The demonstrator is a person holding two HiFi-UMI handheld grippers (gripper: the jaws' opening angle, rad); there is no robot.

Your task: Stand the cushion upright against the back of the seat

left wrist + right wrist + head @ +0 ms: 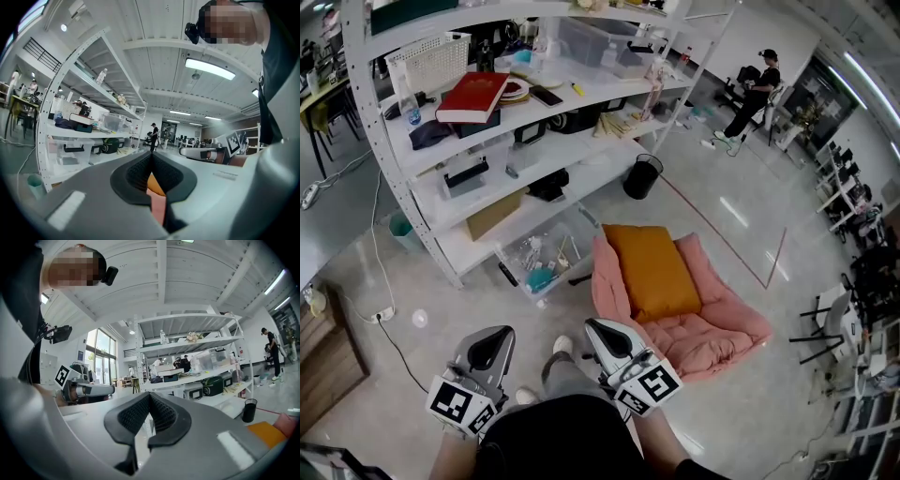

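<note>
From where I sit, the job has not begun. The orange cushion [654, 272] lies on the pink padded floor seat [717, 330], spread over the part nearer the white shelving unit [431, 178]. It looks laid back with the padding rather than propped upright, though I cannot tell for sure how steeply that part of the seat rises. My left gripper [497, 334] and right gripper [598, 326] hang low in the head view, close to the person's body and well short of the seat, which sits on the floor [741, 206] ahead and to the right. In the left gripper view the jaws meet at their tips with nothing clamped; only a sliver of orange and pink shows past them. The right gripper view reads the same, pads together and empty, with the shelving behind and a black bin [249, 409] beside it. So everything is left to do: bring both grippers to the cushion, open them, take hold of an edge, lift it and lean it against the seat's back.
</note>
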